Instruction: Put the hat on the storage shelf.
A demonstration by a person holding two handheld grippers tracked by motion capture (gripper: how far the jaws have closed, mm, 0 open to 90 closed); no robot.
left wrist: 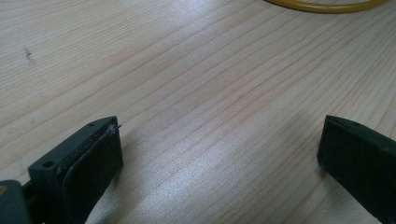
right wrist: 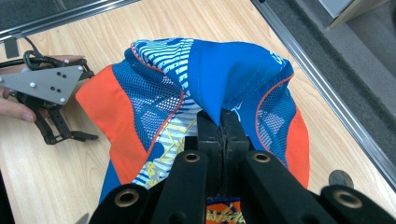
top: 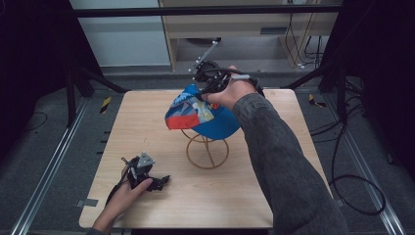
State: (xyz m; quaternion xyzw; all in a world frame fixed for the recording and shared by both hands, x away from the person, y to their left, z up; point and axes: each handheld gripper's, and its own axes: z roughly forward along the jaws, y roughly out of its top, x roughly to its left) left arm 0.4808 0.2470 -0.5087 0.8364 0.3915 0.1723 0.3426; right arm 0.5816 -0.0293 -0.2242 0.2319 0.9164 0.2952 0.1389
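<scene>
Up near the far edge of the worktop [top: 147, 127], the right gripper [top: 211, 81] has its jaws pressed together on the fabric of a blue and orange cap [right wrist: 219, 79], which drapes over a yellow wire stand [top: 207, 152] mid-table. Near the front left corner, the left gripper [top: 155, 182] rests low, jaws spread wide apart, holding nothing.

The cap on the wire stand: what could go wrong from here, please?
1. The right gripper pinches only a fold of the cap's fabric, so it may slip free.
2. The wire stand is light-looking and nothing holds it; the left gripper rests open on the table, apart from it. Pulling the cap could tip or drag it.
3. The cap hangs unevenly toward one side, so it may slide off.
</scene>
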